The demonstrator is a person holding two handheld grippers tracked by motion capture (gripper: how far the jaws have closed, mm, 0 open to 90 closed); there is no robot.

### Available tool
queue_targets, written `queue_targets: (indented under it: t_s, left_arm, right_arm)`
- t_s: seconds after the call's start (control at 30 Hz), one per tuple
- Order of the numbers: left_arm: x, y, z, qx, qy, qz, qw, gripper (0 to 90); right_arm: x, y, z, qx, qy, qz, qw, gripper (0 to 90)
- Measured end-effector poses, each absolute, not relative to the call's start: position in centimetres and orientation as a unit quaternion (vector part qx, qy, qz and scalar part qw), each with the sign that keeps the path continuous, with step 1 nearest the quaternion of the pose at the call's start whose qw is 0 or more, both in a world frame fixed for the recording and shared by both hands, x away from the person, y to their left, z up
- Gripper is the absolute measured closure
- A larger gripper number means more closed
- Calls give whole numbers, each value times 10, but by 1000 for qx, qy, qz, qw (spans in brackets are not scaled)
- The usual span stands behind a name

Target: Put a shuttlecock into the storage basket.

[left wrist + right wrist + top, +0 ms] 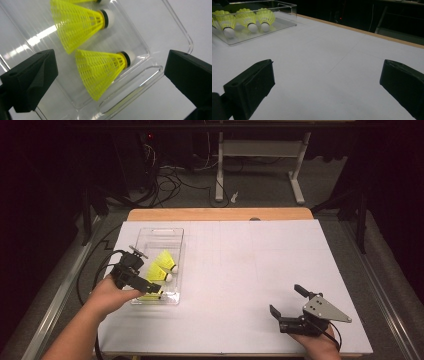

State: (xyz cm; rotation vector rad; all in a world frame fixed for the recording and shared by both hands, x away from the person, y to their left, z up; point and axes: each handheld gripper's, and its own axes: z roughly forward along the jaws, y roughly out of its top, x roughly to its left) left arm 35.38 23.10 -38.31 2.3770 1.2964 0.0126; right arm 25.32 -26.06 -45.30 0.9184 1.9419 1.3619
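A clear plastic tray [158,240] lies at the left of the table and holds three yellow shuttlecocks with white corks. In the high view two of them [165,259] [158,273] lie mid-tray. The third [150,295] is at the near end. My left gripper [145,270] hovers over the tray's near half, open and holding nothing. In the left gripper view [111,58] its jaws stand wide on either side of one shuttlecock [100,71], with another [77,25] beyond it. My right gripper [286,300] rests open near the front right, over bare table [327,70]; the tray [287,23] is far off at that view's upper left.
White paper [250,265] covers the table, and a wooden strip [220,214] shows along the far edge. The left gripper's black cable [92,270] loops off the table's left side. Beyond the table are floor cables and a white desk frame [260,155].
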Motion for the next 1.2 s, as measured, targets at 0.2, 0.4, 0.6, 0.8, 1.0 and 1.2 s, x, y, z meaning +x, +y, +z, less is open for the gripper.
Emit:
queue_targets:
  t_s: [0.2, 0.4, 0.6, 0.8, 1.0, 1.2]
  left_arm:
    - [345, 237, -388, 845, 458, 23, 275, 2]
    - [331, 241, -399, 827, 459, 50, 321, 2]
    - [320, 250, -408, 801, 464, 66, 372, 2]
    - [308, 250, -413, 793, 449, 96, 400, 2]
    - [301, 245, -419, 795, 431, 111, 412, 2]
    - [292, 249, -423, 781, 422, 126, 443, 2]
  right_arm:
    - [253, -261, -453, 345, 727, 515, 296, 3]
    - [254, -262, -451, 346, 723, 518, 298, 3]
    - [255, -262, -451, 346, 723, 519, 297, 3]
    - [257, -263, -452, 350, 721, 519, 296, 3]
    - [258, -265, -452, 356, 719, 518, 298, 3]
    - [260, -267, -454, 360, 716, 517, 300, 3]
